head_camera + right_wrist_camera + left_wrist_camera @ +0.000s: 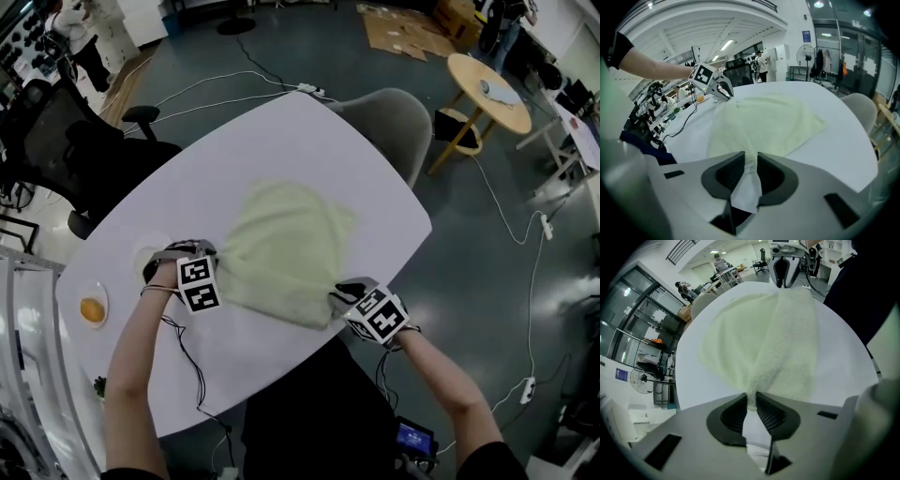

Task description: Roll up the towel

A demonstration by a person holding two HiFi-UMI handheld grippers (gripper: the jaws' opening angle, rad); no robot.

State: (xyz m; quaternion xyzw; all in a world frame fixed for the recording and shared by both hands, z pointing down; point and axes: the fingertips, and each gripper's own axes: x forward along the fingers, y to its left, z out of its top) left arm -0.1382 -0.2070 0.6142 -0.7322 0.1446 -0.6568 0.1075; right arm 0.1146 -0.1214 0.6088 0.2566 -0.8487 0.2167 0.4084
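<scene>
On the table, towel's near edge runs crosswise.

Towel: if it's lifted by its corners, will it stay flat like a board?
Probably not. The towel looks floppy: it bunches into folds where the left gripper pinches it. It would likely sag, and being thin cloth, feel light.

Towel pale yellow-green; table white; floor dark grey-blue; chair light grey; round side table tan.

Pale bunched towel, white table, grey chair
</scene>
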